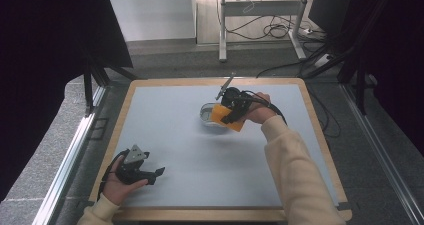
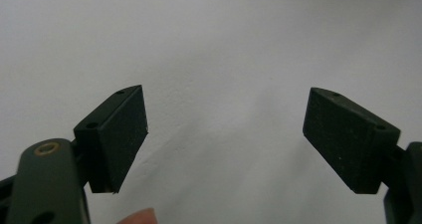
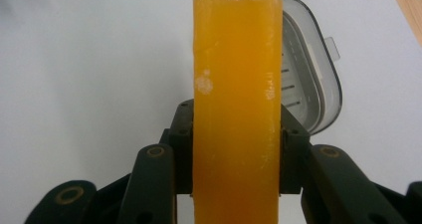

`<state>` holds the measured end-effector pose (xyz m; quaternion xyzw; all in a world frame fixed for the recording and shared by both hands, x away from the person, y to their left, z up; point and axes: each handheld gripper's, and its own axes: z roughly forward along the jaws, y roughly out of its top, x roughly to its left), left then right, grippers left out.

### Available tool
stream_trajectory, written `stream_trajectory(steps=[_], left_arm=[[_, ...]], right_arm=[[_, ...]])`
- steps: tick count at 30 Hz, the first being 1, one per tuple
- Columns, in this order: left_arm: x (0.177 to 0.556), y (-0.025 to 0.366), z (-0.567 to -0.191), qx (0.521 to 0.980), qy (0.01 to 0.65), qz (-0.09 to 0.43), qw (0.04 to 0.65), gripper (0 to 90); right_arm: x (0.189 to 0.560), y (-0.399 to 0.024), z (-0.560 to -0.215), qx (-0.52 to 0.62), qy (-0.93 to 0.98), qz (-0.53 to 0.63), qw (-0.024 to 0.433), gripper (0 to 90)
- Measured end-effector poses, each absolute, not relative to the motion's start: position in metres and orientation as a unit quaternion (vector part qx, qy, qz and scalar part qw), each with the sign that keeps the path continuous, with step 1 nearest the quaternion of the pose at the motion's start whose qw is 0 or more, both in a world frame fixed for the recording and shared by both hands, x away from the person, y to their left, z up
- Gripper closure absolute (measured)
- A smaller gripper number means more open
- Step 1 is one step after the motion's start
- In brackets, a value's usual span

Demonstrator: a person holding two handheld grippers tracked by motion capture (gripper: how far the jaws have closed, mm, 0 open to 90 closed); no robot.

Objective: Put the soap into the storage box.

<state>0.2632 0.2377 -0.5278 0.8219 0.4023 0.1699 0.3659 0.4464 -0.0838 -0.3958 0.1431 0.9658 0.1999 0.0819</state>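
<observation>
My right gripper [image 1: 231, 114] is shut on an orange bar [image 1: 226, 118], which looks like soap, and holds it just above the table's middle back. In the right gripper view the bar [image 3: 236, 84] stands upright between the two black pads [image 3: 185, 149]. A grey, clear-walled dish [image 3: 312, 79] with a slotted floor lies behind it, to the right. From above, the dish [image 1: 206, 116] sits on the mat, partly under the bar's left end. My left gripper [image 1: 156, 175] rests at the table's front left, open, with nothing between its jaws [image 2: 226, 134].
The pale blue mat [image 1: 200, 155] has a wooden border [image 1: 320, 135]. Beyond the far edge stand a desk frame [image 1: 222, 30] and loose cables [image 1: 280, 30] on the floor. Metal rails [image 1: 70, 155] run along both sides of the table.
</observation>
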Motion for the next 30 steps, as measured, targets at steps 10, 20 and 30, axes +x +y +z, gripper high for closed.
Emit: stream_trajectory(steps=[10, 20, 30], left_arm=[[0.263, 0.239, -0.527, 0.823, 0.401, 0.169, 0.366, 18.0], [0.263, 0.24, -0.527, 0.822, 0.402, 0.17, 0.367, 18.0], [0.264, 0.241, -0.527, 0.821, 0.403, 0.168, 0.368, 18.0]], right_arm=[[0.461, -0.074, -0.396, 0.14, 0.969, 0.189, 0.076, 62.0], [0.476, -0.064, -0.398, 0.138, 0.971, 0.178, 0.077, 62.0], [0.495, -0.055, -0.403, 0.115, 0.977, 0.164, 0.07, 62.0]])
